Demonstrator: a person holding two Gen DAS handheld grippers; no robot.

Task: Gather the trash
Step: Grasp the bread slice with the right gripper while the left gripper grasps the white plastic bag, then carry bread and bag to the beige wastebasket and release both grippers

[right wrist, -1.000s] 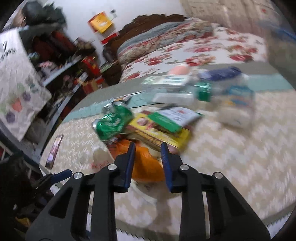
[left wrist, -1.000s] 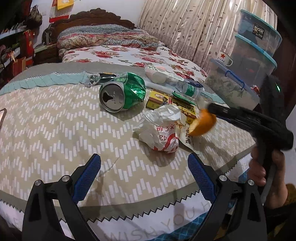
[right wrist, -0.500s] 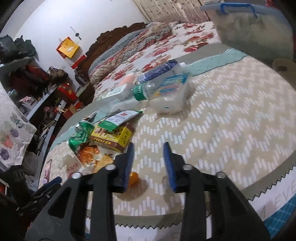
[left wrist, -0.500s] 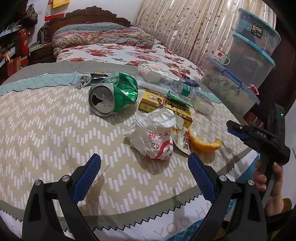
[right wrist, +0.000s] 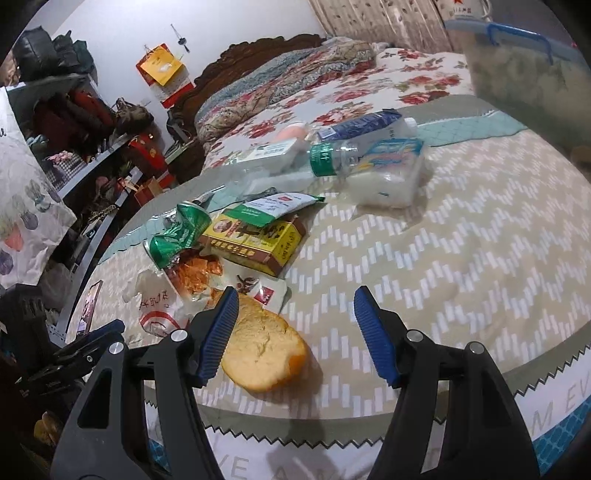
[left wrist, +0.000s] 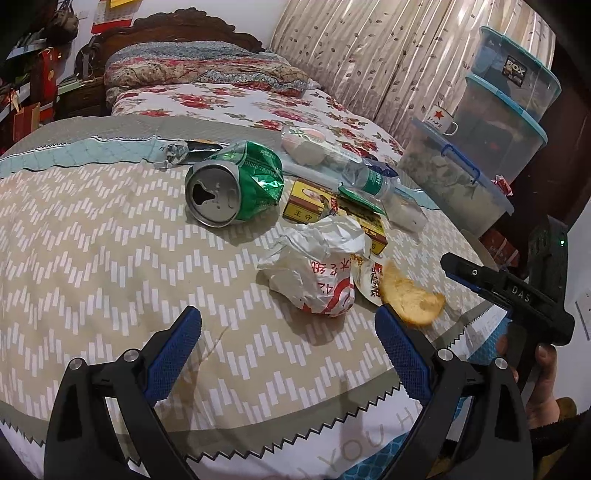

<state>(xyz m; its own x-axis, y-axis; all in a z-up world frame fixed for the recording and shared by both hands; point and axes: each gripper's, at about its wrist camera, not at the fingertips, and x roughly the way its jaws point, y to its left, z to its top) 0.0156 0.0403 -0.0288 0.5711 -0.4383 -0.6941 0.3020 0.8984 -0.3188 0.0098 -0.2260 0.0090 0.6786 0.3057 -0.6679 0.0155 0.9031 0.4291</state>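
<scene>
Opening right hand-held gripper (right wrist: 293, 336) over peel (right wrist: 264, 352)

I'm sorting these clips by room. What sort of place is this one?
Most likely a bedroom in a home: a bed with a floral bedspread and carved wooden headboard, curtains beside it, and stacked plastic storage boxes nearby.
</scene>
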